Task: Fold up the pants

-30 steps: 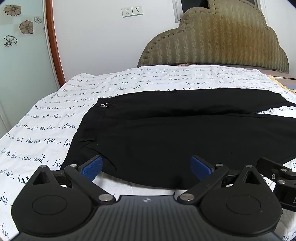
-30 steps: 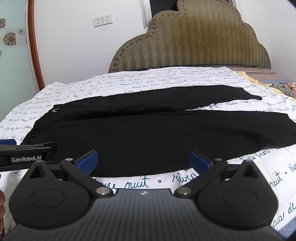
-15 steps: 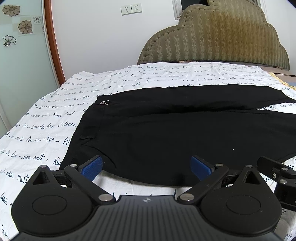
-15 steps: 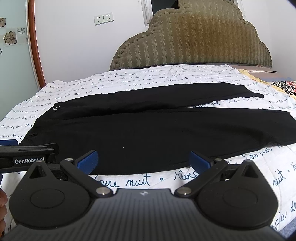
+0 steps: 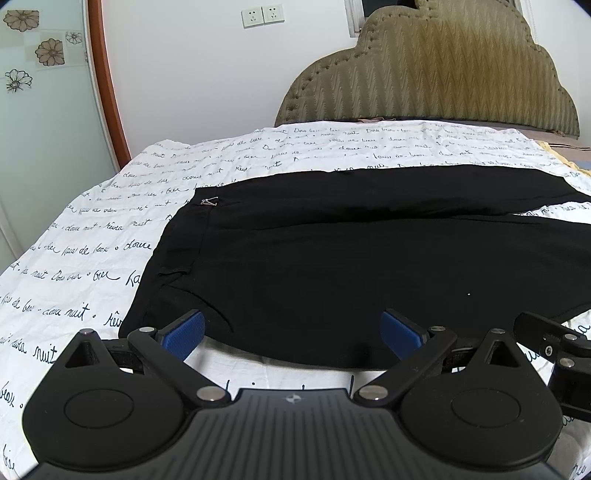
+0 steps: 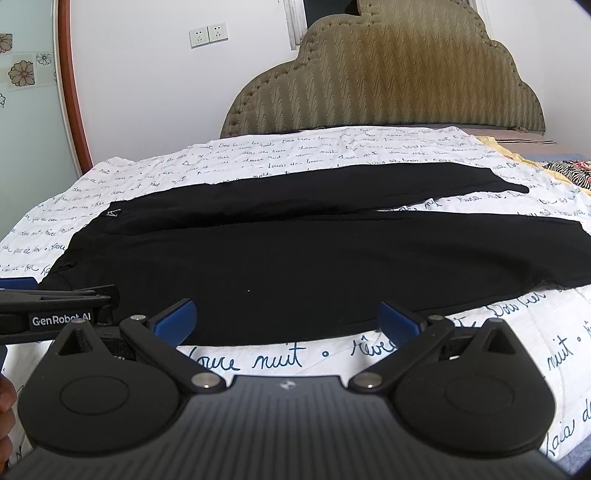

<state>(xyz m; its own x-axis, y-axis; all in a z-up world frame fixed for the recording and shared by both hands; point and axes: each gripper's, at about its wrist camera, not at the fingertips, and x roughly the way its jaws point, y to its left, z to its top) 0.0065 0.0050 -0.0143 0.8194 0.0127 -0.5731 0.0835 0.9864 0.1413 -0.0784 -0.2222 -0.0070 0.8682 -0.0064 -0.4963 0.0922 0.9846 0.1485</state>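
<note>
Your black pants point(image 5: 351, 266) lie flat on the bed, spread over a white bedsheet point(image 5: 92, 254) printed with looping dark script; "douce nuit" and "rêve" can be read near your right claw point(image 6: 286, 319). The waistband is to your left with a small metal clasp point(image 5: 209, 201) on it, and both legs run off to your right, the far leg slightly apart from the near one. Your left claw point(image 5: 293, 328) is spread wide just at the near hem edge, gripping nothing. Your right claw is also spread wide, empty, over the near edge of the pants. The side of your left tool reads "GenRobot.AI" point(image 6: 61, 319). Behind the bed stand an olive headboard point(image 6: 388, 74) and two wall sockets point(image 5: 263, 15).
</note>
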